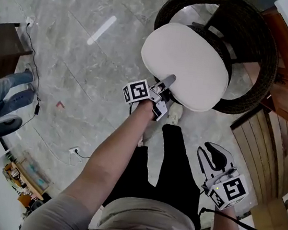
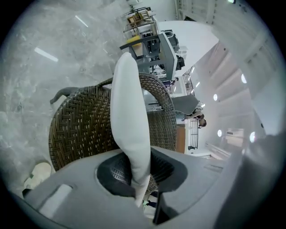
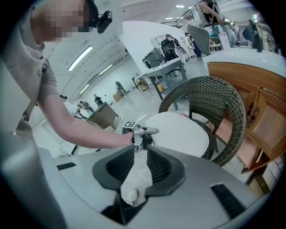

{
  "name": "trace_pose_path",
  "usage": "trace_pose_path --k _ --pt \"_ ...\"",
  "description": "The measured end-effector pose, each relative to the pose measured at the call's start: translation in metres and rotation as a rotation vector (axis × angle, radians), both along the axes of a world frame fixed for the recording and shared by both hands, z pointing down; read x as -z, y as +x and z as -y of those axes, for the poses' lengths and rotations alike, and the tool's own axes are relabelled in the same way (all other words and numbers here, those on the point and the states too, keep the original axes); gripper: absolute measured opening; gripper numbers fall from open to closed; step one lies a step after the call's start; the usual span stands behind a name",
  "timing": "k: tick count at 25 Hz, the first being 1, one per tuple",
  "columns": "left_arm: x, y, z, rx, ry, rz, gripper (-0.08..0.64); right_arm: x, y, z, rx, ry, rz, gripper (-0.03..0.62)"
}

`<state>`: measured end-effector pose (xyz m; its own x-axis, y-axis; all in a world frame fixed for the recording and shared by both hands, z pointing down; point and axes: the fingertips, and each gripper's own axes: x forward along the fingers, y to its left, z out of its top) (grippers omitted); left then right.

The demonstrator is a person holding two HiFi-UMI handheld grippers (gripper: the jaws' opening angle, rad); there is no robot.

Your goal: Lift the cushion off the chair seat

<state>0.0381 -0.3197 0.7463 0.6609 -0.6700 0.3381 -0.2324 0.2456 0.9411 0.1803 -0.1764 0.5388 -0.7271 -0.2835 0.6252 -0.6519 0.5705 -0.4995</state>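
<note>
Left gripper point(image 2: 137, 172) on white cushion point(image 2: 129, 112)

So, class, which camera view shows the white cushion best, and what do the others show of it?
The head view: the whole cushion shows from above, over the wicker chair. The left gripper view shows it edge-on, pinched in the left tongs. The right gripper view shows its top at a low angle.

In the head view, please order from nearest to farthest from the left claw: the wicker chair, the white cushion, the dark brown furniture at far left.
1. The white cushion, clamped in the left claw.
2. The wicker chair, right behind the cushion.
3. The dark brown furniture, at the far left edge.
</note>
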Motion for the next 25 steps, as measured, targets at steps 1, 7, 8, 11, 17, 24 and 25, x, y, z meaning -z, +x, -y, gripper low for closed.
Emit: trace_pose_path --k 1,7,8,11,17,24,25 --pt "0.007 -0.006 -0.006 0.004 0.006 -0.002 0.072 0.002 -0.004 -0.002 0.007 0.008 0.0 0.097" --pt "0.056 -0.038 -0.044 0.027 0.048 -0.016 0.071 0.025 -0.026 -0.017 0.03 0.052 0.018 0.091" --pt "0.065 -0.045 -0.053 0.029 0.055 -0.016 0.071 0.03 -0.031 -0.021 0.038 0.064 0.019 0.089" --pt "0.094 -0.072 -0.079 0.036 0.076 -0.016 0.071 0.049 -0.048 -0.033 0.052 0.099 0.023 0.086" --pt "0.157 -0.13 -0.13 0.107 0.119 -0.055 0.069 0.087 -0.085 -0.06 0.081 0.164 0.018 0.083" --pt "0.227 -0.205 -0.186 0.207 0.182 -0.05 0.069 0.134 -0.13 -0.095 0.127 0.249 0.015 0.066" --pt "0.235 -0.216 -0.195 0.221 0.189 -0.046 0.069 0.141 -0.136 -0.1 0.129 0.259 0.017 0.063"
